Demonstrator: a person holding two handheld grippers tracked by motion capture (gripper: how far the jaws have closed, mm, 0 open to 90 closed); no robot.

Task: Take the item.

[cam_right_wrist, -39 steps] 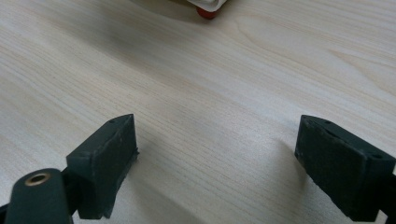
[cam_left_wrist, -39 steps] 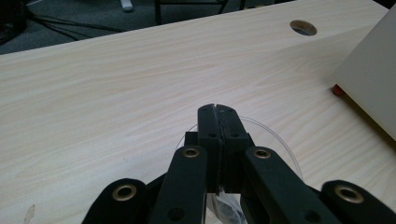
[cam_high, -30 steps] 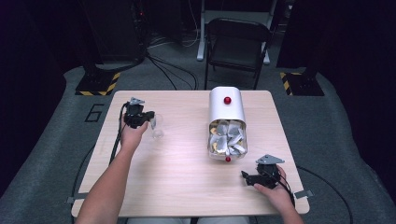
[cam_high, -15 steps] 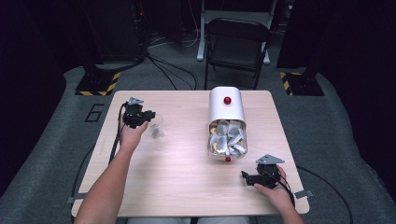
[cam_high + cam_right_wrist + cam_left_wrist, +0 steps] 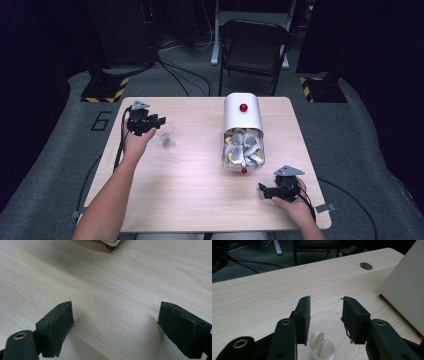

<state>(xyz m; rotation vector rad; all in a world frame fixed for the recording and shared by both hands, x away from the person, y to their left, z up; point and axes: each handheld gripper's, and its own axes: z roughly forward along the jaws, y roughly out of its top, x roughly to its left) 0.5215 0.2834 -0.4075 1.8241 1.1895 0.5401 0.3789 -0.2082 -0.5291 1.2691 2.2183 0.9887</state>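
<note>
The left tongs have just been opening over the clear cup, left on the desk, which seems to hold a packet. Clipping the rim could topple it. Right tongs gape, empty.

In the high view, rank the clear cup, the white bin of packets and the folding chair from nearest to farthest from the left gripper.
1. Clear cup, just right of the left gripper.
2. White bin, mid-table, to the right.
3. Folding chair, on the floor beyond the table's far edge.
</note>
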